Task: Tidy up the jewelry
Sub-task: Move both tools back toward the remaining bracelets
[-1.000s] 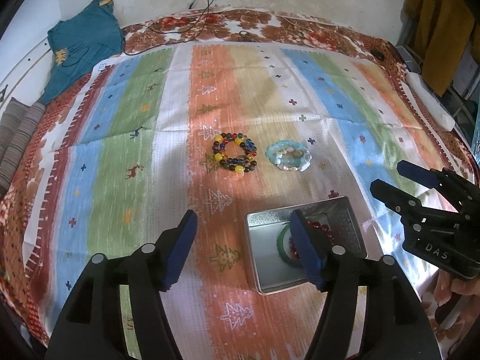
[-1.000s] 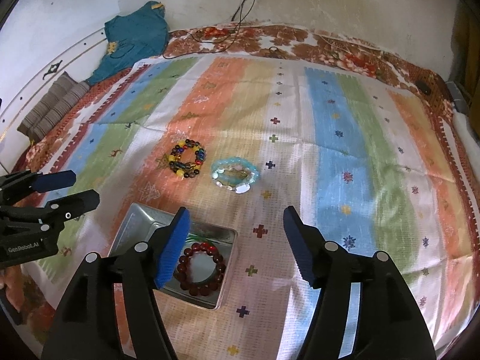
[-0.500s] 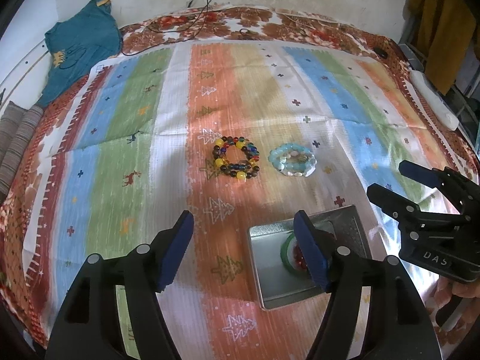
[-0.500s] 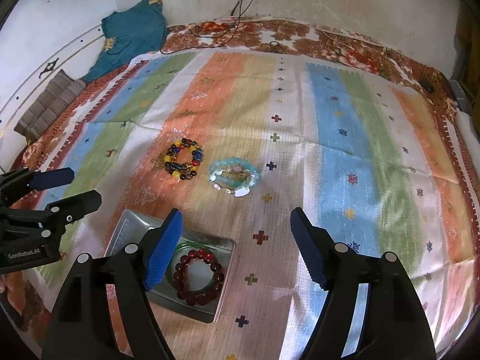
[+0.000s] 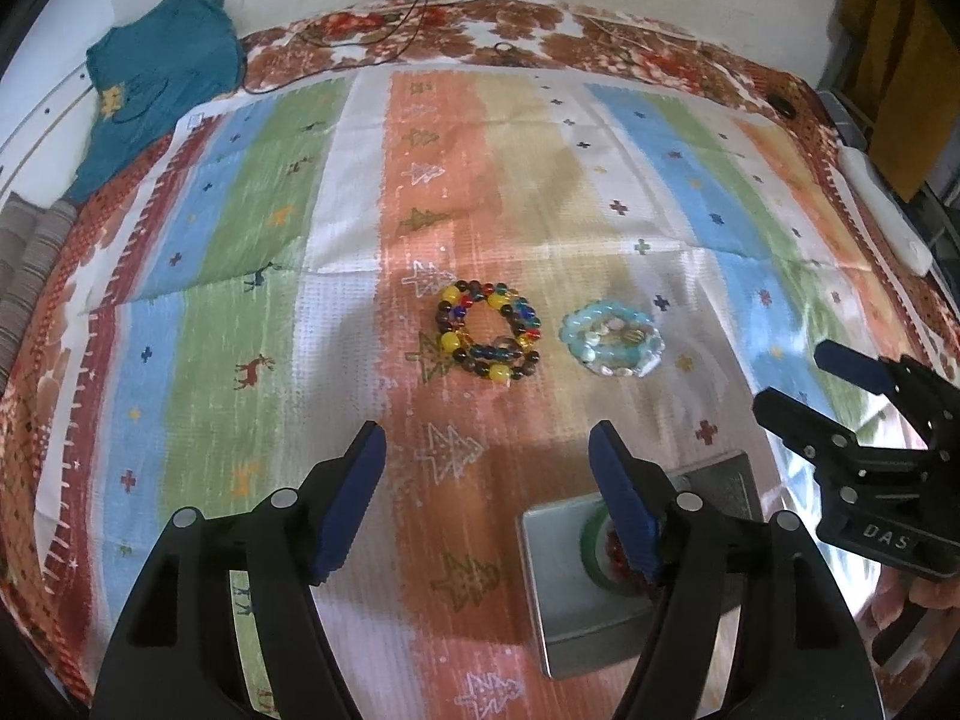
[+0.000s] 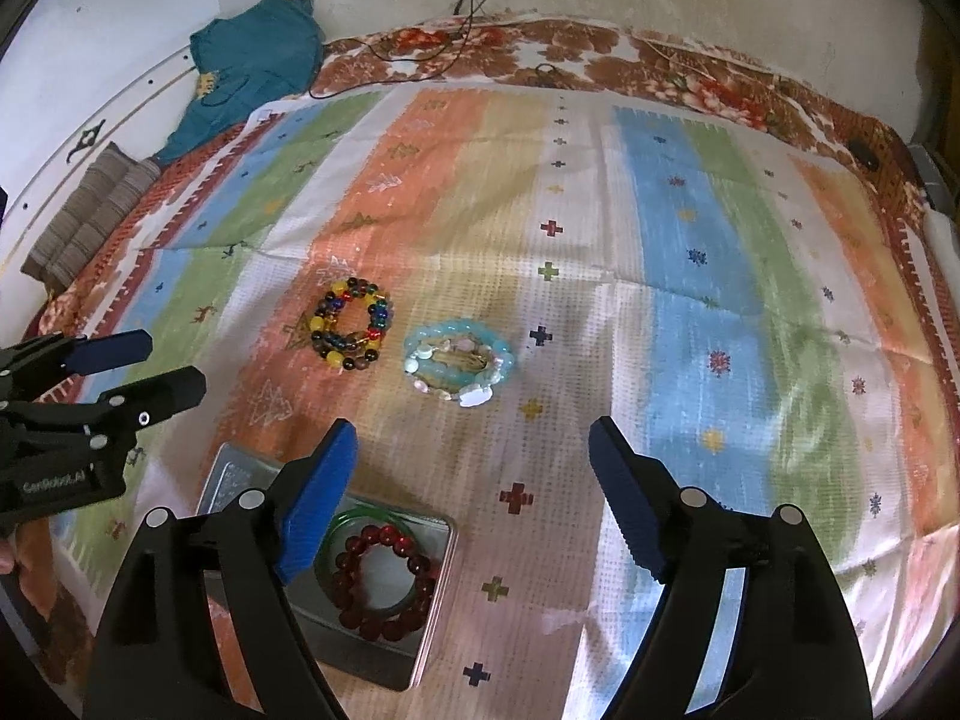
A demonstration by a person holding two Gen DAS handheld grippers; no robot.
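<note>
A multicoloured bead bracelet (image 5: 487, 330) (image 6: 351, 324) and a pale blue bead bracelet (image 5: 613, 339) (image 6: 459, 360) lie side by side on the striped cloth. A silver metal tin (image 5: 564, 582) (image 6: 240, 474) holds a dark red bead bracelet (image 6: 384, 582) and a green bangle (image 6: 360, 519). My left gripper (image 5: 486, 450) is open and empty, hovering short of the multicoloured bracelet. My right gripper (image 6: 471, 450) is open and empty, hovering near the blue bracelet and right of the tin. Each gripper shows in the other's view, the right one (image 5: 804, 378) and the left one (image 6: 162, 366).
The striped cloth (image 6: 690, 276) covers a floral bedspread (image 6: 540, 48). A teal garment (image 5: 156, 78) and a folded striped cloth (image 6: 90, 216) lie at the back left. Cables (image 5: 414, 18) run along the far wall. A white object (image 5: 882, 210) lies at the right edge.
Both grippers have drawn back and risen a little, still open. The tin now sits lower in both views. The bracelets have not moved.
</note>
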